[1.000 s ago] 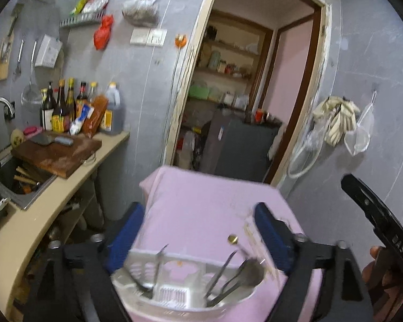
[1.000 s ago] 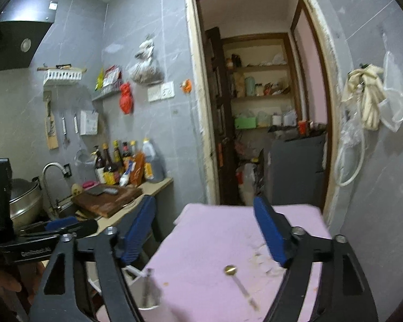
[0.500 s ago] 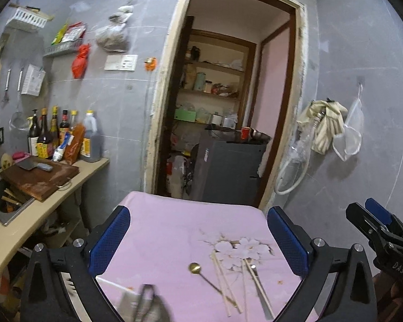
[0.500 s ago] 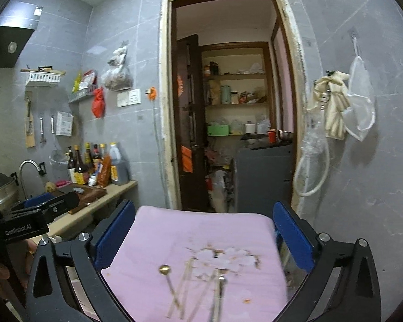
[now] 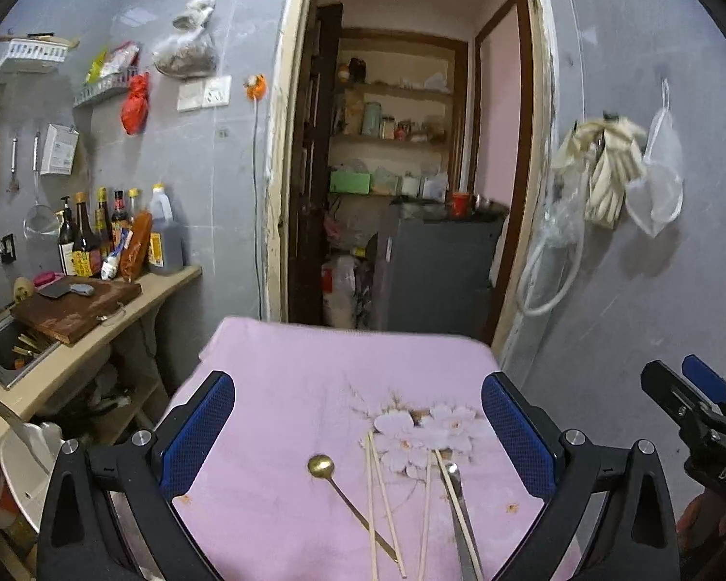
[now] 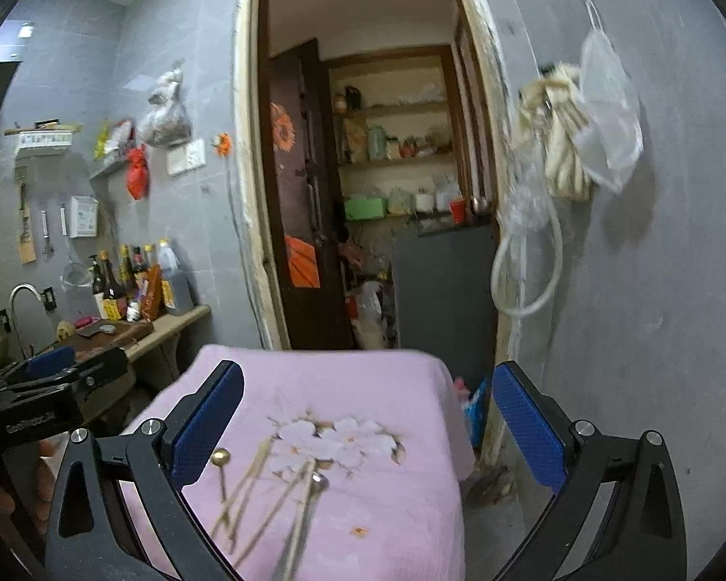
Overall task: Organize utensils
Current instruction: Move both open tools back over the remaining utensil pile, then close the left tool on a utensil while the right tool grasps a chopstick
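Hovering spread over the chopsticks point(image 5: 377, 494), both hand-held grippers point(image 5: 358, 431) point(image 6: 370, 426) hold nothing; only the left view shows the white basket point(image 5: 22, 465).

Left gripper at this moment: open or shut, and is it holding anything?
Open and empty. The left gripper has its blue pads spread wide, with bare pink cloth between them; the gold spoon lies untouched.
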{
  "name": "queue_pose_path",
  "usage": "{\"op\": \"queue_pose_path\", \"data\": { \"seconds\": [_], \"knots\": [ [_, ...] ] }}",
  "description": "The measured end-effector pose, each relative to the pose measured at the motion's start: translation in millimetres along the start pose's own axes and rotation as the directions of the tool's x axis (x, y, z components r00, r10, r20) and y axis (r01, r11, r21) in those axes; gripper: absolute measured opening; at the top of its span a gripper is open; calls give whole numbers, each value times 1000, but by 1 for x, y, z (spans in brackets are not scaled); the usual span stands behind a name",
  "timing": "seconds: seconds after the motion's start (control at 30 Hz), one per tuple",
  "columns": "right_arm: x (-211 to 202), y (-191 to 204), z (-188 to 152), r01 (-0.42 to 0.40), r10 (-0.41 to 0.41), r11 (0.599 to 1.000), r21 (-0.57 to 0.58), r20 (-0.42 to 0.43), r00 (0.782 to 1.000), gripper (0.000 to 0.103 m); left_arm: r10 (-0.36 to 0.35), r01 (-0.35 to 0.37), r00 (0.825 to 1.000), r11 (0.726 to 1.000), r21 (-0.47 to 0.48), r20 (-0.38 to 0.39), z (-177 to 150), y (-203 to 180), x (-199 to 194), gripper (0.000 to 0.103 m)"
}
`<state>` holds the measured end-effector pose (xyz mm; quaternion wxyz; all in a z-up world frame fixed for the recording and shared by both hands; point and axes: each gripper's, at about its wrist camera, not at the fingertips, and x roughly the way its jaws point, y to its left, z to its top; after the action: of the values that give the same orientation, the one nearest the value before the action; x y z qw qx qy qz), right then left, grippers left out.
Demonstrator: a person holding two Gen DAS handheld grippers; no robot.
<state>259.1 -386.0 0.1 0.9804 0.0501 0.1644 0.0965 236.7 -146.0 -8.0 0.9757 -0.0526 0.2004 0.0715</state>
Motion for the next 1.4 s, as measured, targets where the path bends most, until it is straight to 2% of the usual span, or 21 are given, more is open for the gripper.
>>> {"op": "queue_pose_path", "data": {
  "seconds": [0.1, 0.23, 0.37, 0.43, 0.5, 0.57, 0.63, 0.7, 0.8, 0.87, 0.9, 1.03, 1.13, 1.2, 1.23, 1.3, 1.4],
  "knots": [
    [22, -17, -19, 7, -5, 999, 33, -60, 998, 101, -25, 26, 996, 1000, 2, -81, -9, -10, 21, 103],
    [46, -36, -38, -14, 24, 997, 74, -131, 991, 101, -58, 53, 982, 998, -31, -181, -24, -13, 47, 103],
    [70, -45, -54, -46, 62, 995, 94, -181, 982, 101, -57, 50, 970, 998, -38, -235, -36, -16, 67, 102],
    [81, -45, -61, -72, 91, 992, 101, -199, 976, 100, -51, 41, 964, 998, -42, -261, -41, -16, 77, 96],
    [94, -44, -69, -98, 121, 989, 110, -230, 966, 96, -35, 21, 955, 998, -53, -293, -47, -13, 89, 88],
    [108, -40, -77, -118, 145, 986, 116, -262, 954, 82, -19, -4, 945, 998, -70, -327, -53, -10, 100, 84],
    [119, -34, -84, -141, 170, 983, 118, -288, 942, 77, 3, -37, 934, 995, -88, -358, -58, -4, 112, 80],
    [132, -28, -92, -177, 207, 977, 121, -322, 924, 74, 30, -74, 922, 992, -100, -386, -62, 1, 122, 77],
    [150, -17, -105, -226, 257, 966, 127, -381, 888, 64, 49, -113, 910, 985, -133, -411, -68, 10, 135, 71],
    [160, -11, -113, -251, 281, 960, 128, -414, 866, 50, 62, -137, 905, 979, -150, -420, -73, 16, 143, 69],
    [163, -8, -117, -259, 287, 958, 123, -428, 857, 48, 65, -145, 902, 977, -159, -427, -75, 19, 146, 66],
    [179, 1, -127, -288, 303, 952, 107, -477, 825, 37, 52, -157, 887, 968, -194, -459, -84, 29, 159, 54],
    [192, 5, -134, -312, 336, 940, 136, -517, 787, 27, 38, -155, 880, 965, -211, -473, -88, 35, 167, 50],
    [199, 6, -140, -336, 362, 930, 152, -544, 757, 27, 24, -149, 877, 963, -224, -480, -90, 39, 173, 49],
    [202, 8, -142, -345, 371, 925, 157, -556, 743, 26, 19, -140, 885, 964, -226, -465, -90, 40, 173, 50],
    [209, 13, -146, -369, 398, 913, 175, -581, 710, 26, 8, -122, 887, 968, -218, -462, -91, 39, 176, 49],
    [214, 16, -148, -385, 416, 904, 186, -585, 696, 26, -2, -103, 893, 972, -211, -449, -91, 39, 179, 49]
  ]
}}
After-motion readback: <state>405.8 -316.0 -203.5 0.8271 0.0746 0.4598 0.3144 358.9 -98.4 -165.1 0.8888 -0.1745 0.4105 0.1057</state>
